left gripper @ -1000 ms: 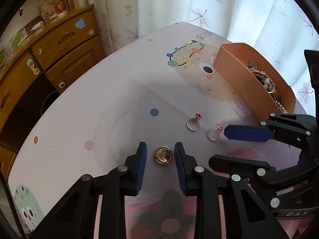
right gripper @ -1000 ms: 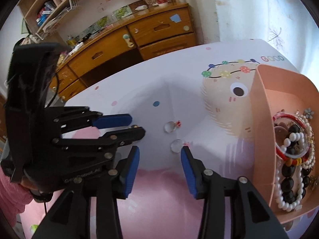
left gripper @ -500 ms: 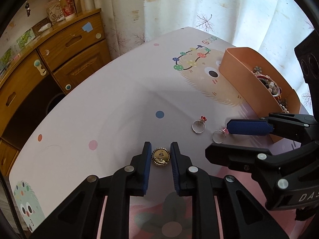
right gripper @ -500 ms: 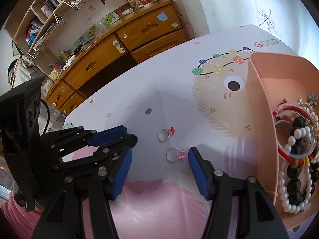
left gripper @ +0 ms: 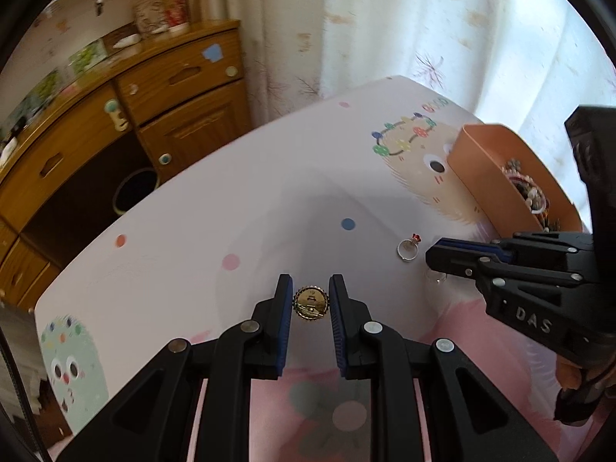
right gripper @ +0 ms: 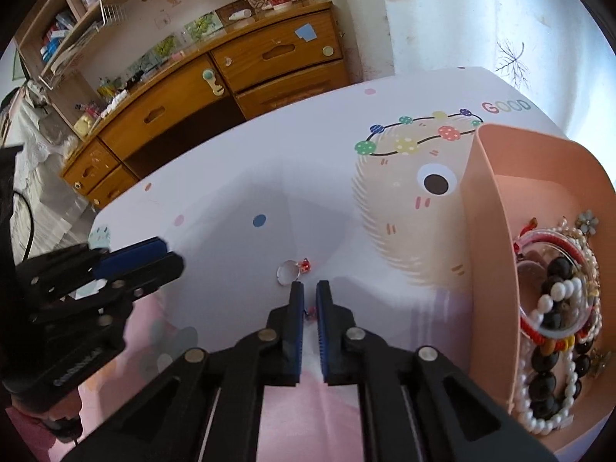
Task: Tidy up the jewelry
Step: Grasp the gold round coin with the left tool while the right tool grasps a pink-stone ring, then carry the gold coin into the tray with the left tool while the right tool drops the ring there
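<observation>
Nearest in the left wrist view, a round gold brooch with a scalloped rim (left gripper: 311, 303) is held between the blue-padded fingers of the left claw (left gripper: 310, 300), which is clamped on its two edges; its flat back with a pin bar is turned towards the camera. Under it lies the counter (left gripper: 215, 208), covered by a white cloth printed with coloured dots and cartoon creatures. In the right wrist view the right claw (right gripper: 310, 300) is drawn almost shut, and a small pink-stoned ring (right gripper: 310, 312) is glimpsed in the narrow gap; it appears to be gripped, though most of it is hidden by the pads. From the left wrist view this ring is largely blocked by the right claw's black body (left gripper: 539, 281).

Just beyond the right claw's tips, a silver ring with a red stone (right gripper: 292, 270) is seen lying loose on the cloth, also visible from the left (left gripper: 408, 248). Further right stands a peach-pink plastic tray (right gripper: 489, 254). Only the right wrist view looks down into it: a red bangle (right gripper: 554, 281), black-and-white bead strands (right gripper: 554, 308) and a white pearl string (right gripper: 539, 419) are piled together there, while the left view shows mainly its outer wall (left gripper: 485, 177).

Farthest off, a wooden sideboard with drawers (right gripper: 231, 77) is backed by a pale printed curtain (left gripper: 385, 23).
</observation>
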Motion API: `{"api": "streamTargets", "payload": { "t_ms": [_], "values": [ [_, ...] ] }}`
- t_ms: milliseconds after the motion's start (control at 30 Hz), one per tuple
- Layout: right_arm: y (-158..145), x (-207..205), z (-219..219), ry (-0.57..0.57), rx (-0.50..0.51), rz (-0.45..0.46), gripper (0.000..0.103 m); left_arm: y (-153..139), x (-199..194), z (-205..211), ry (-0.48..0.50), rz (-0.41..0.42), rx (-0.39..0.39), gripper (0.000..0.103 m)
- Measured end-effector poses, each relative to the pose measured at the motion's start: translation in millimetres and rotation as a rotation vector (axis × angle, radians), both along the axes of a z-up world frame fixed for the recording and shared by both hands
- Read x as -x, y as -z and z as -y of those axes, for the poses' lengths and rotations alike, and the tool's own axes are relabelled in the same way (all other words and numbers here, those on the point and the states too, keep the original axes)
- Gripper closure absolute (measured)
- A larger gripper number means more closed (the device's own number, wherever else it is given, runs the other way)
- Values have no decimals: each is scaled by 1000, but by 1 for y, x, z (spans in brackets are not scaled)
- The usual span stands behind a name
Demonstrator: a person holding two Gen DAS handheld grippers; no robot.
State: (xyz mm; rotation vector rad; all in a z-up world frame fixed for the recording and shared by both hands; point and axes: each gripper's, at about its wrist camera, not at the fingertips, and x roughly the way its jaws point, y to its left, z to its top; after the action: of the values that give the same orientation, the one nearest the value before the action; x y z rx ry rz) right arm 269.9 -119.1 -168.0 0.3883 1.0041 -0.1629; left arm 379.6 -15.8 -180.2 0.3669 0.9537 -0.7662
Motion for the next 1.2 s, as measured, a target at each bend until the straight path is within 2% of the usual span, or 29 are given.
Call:
{"api": "streamTargets", "payload": {
  "t_ms": [233, 367, 467, 567, 667, 900, 967, 1067, 1200],
  "values": [
    [2, 5, 10, -15, -99, 15, 98, -15, 14, -17, -83, -14, 50, 86],
    [1, 11, 10, -18, -198, -1, 98, -19, 25, -23, -129, -32, 68, 86],
    [-11, 19, 10, -33, -258, 5, 98, -25, 34, -27, -164, -40, 78, 86],
    [-33, 27, 9, -76, -273, 18, 98, -33, 43, -31, -196, -43, 83, 86],
    [-58, 37, 15, -119, -332, 32, 98, -46, 56, -32, -226, -41, 88, 86],
    [-115, 61, 39, -207, -350, 42, 98, -78, 90, -12, -234, -27, 152, 86],
    [-124, 68, 49, -216, -353, 43, 98, -87, 101, -1, -230, -16, 175, 86],
    [-140, 79, 64, -231, -298, 50, 98, -97, 112, 15, -222, -16, 209, 86],
    [-152, 91, 91, -231, -298, 57, 98, -107, 126, 43, -198, -12, 239, 86]
  ]
}}
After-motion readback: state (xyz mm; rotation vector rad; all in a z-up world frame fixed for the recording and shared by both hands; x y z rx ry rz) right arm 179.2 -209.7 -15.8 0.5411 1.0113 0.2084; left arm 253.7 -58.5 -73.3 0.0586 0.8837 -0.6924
